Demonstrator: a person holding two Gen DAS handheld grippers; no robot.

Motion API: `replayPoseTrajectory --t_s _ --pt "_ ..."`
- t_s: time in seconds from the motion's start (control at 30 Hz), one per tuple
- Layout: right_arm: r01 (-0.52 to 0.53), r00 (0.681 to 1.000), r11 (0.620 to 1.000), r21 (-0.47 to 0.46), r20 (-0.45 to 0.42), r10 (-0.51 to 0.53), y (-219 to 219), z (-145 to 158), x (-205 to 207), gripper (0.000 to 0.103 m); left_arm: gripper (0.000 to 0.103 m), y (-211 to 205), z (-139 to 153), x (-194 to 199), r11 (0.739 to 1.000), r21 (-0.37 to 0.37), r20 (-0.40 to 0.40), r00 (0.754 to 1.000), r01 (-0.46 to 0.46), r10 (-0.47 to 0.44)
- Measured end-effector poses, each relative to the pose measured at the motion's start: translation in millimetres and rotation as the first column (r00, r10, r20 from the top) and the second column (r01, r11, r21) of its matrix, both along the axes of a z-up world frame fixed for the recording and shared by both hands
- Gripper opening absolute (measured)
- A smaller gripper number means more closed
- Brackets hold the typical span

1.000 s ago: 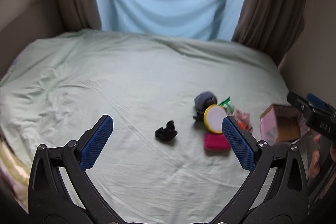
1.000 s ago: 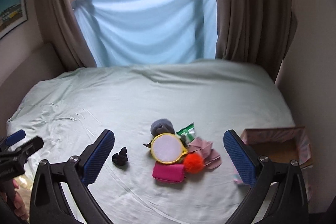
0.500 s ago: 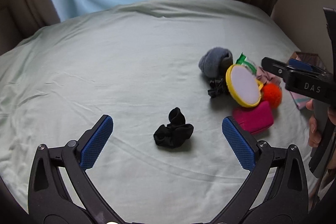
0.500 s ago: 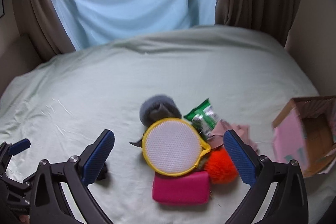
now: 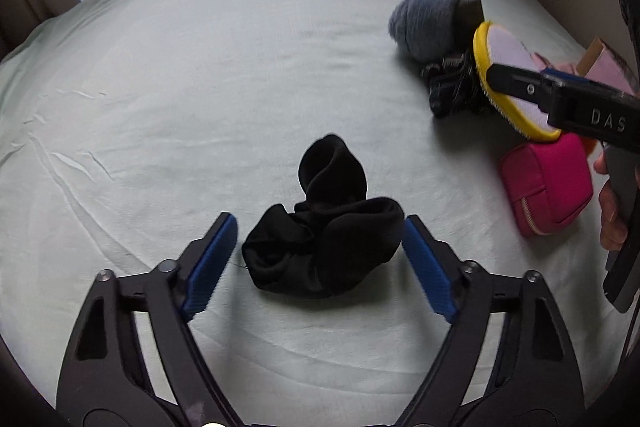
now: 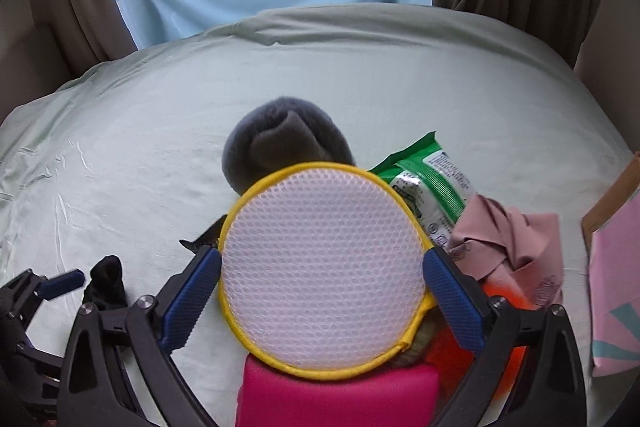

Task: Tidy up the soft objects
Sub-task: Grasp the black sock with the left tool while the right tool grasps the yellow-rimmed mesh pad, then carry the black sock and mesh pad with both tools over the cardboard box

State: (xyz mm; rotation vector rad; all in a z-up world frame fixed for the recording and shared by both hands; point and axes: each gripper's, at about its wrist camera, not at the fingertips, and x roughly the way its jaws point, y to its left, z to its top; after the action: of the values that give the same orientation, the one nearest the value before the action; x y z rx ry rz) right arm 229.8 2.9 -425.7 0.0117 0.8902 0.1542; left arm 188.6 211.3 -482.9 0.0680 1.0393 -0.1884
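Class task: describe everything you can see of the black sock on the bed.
The black sock is a soft, matte knit, crumpled into a loose bundle with one rounded end sticking up. It lies on the pale green sheet, apart from the other items. The left gripper straddles it, jaws just closing in; the pads look not quite pressing yet.

Bare sheet (image 5: pixel 200 87) left; pile (image 6: pixel 320 267) crowds right

The sock (image 5: pixel 324 239) is black, the bed sheet (image 5: pixel 200 87) pale green, and the tool pads (image 5: pixel 210 263) are blue on black arms. The round pad (image 6: pixel 320 275) is white honeycomb mesh edged in yellow; the pouch (image 6: pixel 336 395) is magenta, the rolled sock (image 6: pixel 280 147) grey. The packet (image 6: pixel 432 183) is green and white, the cloth (image 6: pixel 508 239) dusty pink, the pompom (image 6: pixel 504 307) orange.
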Motion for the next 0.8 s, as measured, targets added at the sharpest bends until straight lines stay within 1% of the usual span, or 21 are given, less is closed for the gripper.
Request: replayPoseTrajectory --t_s 0.03,0.1,0.23,0.3,0.43,0.53,0.6,0.7,0.77,0.8 --pt "-0.001 1.0 1.0 -0.003 0.003 0.001 0.2 -1.0 0.5 0.099 0.068 0.1 -4.1 2.1 1.0 0.01 -0.012 1.0 0.0 0.0" --pt "-0.001 1.0 1.0 -0.002 0.004 0.001 0.0 -2.0 1.6 0.098 0.066 -2.0 -7.5 2.8 1.0 0.019 -0.013 1.0 -0.001 0.001" --pt "-0.003 1.0 1.0 0.015 -0.008 0.003 1.1 -7.3 5.8 0.092 0.048 -4.5 -5.0 4.5 1.0 0.005 -0.008 1.0 0.003 -0.003" --pt "-0.003 1.0 1.0 0.02 -0.01 0.004 1.2 -10.4 7.5 0.09 0.042 -6.3 -3.1 6.0 1.0 0.006 -0.005 1.0 0.003 -0.003" --pt "0.01 1.0 0.999 0.048 -0.013 -0.01 0.1 -13.3 10.0 0.082 0.028 -7.5 0.8 6.1 1.0 0.004 -0.002 1.0 -0.013 0.013" --pt "0.014 1.0 0.998 0.057 -0.017 -0.013 -1.4 -13.4 9.9 0.075 0.026 -5.7 1.8 7.9 1.0 -0.005 -0.006 1.0 -0.028 0.028" --pt "0.011 1.0 0.998 0.06 -0.024 -0.01 -1.2 -12.6 7.9 0.071 0.024 -7.4 2.0 7.6 1.0 0.006 -0.004 1.0 -0.027 0.027" --pt "0.012 0.999 0.997 0.079 -0.034 -0.009 -5.8 -11.0 6.1 0.06 0.019 -9.0 4.9 6.4 1.0 0.012 -0.006 1.0 -0.023 0.023" --pt "0.021 0.999 0.996 0.084 -0.031 -0.018 -9.3 -7.0 3.3 0.05 0.018 -8.8 10.5 4.8 1.0 0.007 -0.004 1.0 -0.029 0.029" --pt "0.024 0.999 0.996 0.09 -0.032 -0.021 -11.0 -4.6 2.3 0.047 0.018 -9.2 13.4 3.6 0.999 0.005 -0.002 0.999 -0.032 0.032"
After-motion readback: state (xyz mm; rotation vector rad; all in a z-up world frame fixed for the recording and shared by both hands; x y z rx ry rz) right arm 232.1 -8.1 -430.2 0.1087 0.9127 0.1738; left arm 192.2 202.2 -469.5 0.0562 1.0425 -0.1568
